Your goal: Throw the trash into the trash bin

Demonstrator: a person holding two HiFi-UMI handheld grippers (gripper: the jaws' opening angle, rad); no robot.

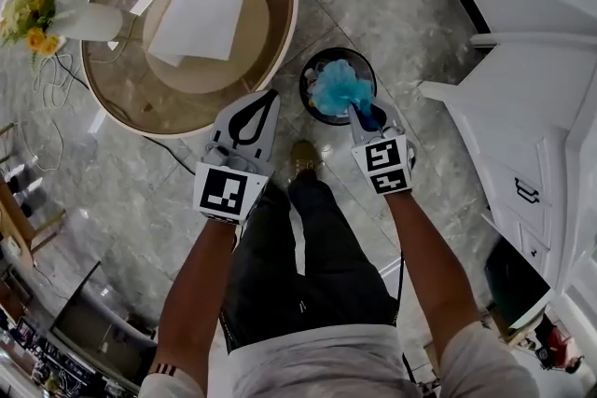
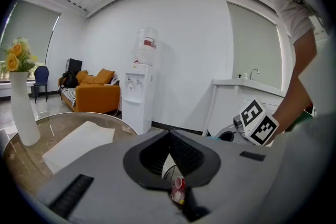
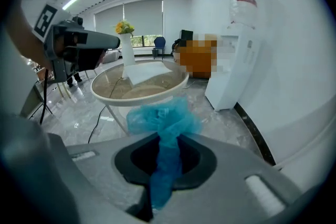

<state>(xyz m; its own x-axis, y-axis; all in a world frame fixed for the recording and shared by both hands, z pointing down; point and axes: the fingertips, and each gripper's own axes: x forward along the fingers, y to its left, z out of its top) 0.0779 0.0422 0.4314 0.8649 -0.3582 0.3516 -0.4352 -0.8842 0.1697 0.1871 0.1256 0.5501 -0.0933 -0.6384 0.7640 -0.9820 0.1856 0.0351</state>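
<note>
Overhead, the right gripper (image 1: 364, 115) pinches crumpled blue trash (image 1: 338, 89) over the trash bin (image 1: 305, 87) just ahead; the left gripper (image 1: 270, 98) alongside has its jaws together. Left gripper view: the tips meet; right gripper view: the jaws clamp the trash.

No legible text or labels.

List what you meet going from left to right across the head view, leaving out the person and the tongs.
In order: yellow flowers, white vase, sheet of paper, trash bin, white cabinet.
</note>
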